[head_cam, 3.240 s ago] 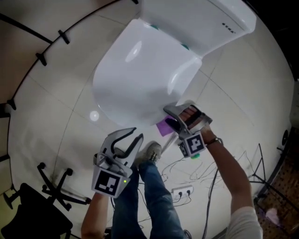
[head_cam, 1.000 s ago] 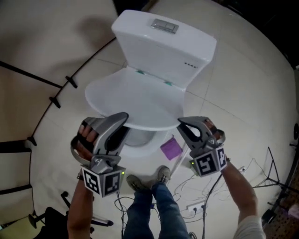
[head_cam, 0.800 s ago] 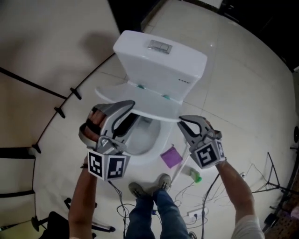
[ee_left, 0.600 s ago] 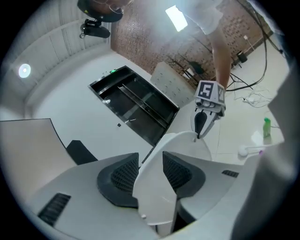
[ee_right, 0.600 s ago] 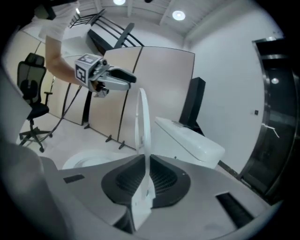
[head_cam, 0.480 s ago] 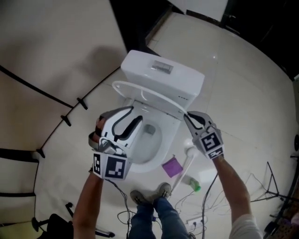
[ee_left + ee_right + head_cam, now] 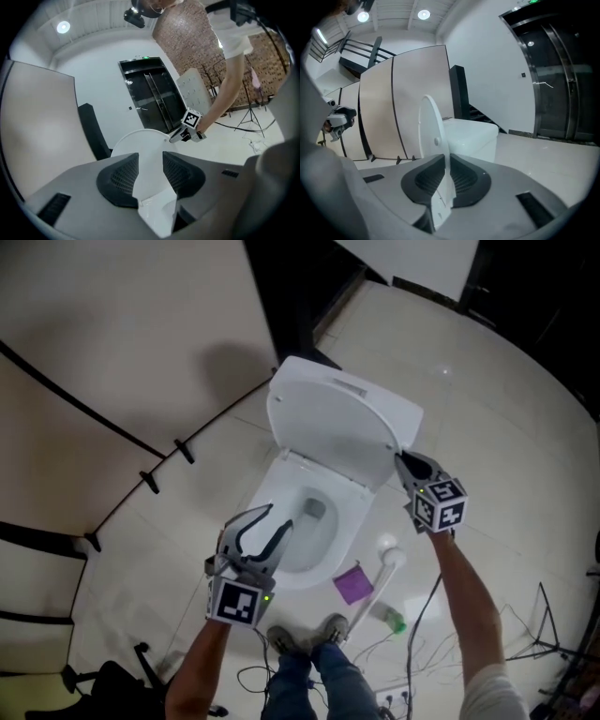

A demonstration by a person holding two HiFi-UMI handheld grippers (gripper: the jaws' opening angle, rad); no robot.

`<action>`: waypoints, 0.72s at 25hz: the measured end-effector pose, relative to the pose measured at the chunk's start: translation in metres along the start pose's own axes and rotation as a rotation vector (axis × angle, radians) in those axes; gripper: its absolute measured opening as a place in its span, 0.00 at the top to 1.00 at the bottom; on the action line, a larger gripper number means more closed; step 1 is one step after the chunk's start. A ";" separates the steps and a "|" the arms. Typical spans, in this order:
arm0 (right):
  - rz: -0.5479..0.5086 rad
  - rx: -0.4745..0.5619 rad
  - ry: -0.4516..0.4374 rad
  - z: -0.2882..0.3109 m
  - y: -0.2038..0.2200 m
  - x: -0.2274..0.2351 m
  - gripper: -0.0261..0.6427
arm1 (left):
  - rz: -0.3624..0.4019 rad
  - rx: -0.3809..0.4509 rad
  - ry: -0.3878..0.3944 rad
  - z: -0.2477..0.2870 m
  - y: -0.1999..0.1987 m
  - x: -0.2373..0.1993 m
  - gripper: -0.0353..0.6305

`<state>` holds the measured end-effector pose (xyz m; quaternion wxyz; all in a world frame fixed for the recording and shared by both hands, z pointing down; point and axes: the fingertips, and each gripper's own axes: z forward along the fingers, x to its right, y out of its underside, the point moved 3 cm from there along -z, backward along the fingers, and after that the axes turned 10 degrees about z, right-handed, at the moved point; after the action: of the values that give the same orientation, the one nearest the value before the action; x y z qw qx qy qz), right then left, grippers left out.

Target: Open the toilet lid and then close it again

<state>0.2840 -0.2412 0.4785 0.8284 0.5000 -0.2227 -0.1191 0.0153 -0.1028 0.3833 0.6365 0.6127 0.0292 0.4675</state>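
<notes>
Item: toilet lid (image 7: 333,432), white, glossy, hinged at the rear. It stood raised and close to upright against the cistern (image 7: 380,395), leaving the bowl (image 7: 305,521) uncovered. Right gripper (image 7: 410,468): it was at the lid's right-hand edge, and its own view showed the jaws closed tight on the thin rim, which ran edge-on between the pads (image 7: 461,178). Left gripper (image 7: 274,518): it was held low over the front of the bowl, well apart from the lid. Its jaws had just been opening and stood wide, with nothing pressed between them; only the white of the toilet showed through the gap. Floor items beside the bowl were a purple pad (image 7: 353,584) and a white-handled brush (image 7: 386,559). Handling notes, by judgement: the lid looked like rigid moulded plastic, light for its size and unlikely to flex under a pinch. Its smooth finish would be slippery, so the pads should sit squarely across the rim and not on the face. The best hold seemed to be the free edge well away from the hinge, about where the right gripper gripped. If released on the way down it would probably swing and slam, so it should be lowered under grip. Opening appeared complete; closing was not yet done.
</notes>
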 end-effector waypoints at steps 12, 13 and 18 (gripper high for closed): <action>-0.054 0.023 0.000 -0.061 -0.020 -0.040 0.71 | -0.199 -0.013 -0.005 -0.049 -0.008 -0.020 0.72; -0.080 0.042 -0.010 -0.077 -0.031 -0.053 0.71 | -0.224 0.004 -0.005 -0.055 -0.016 -0.023 0.72; -0.270 0.134 -0.046 -0.158 -0.084 -0.125 0.71 | -0.328 0.106 -0.016 -0.087 -0.065 -0.036 0.72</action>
<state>0.2542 -0.1057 0.3096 0.7643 0.5767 -0.1799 -0.2256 -0.0219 -0.0475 0.2904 0.6712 0.6361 0.1485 0.3505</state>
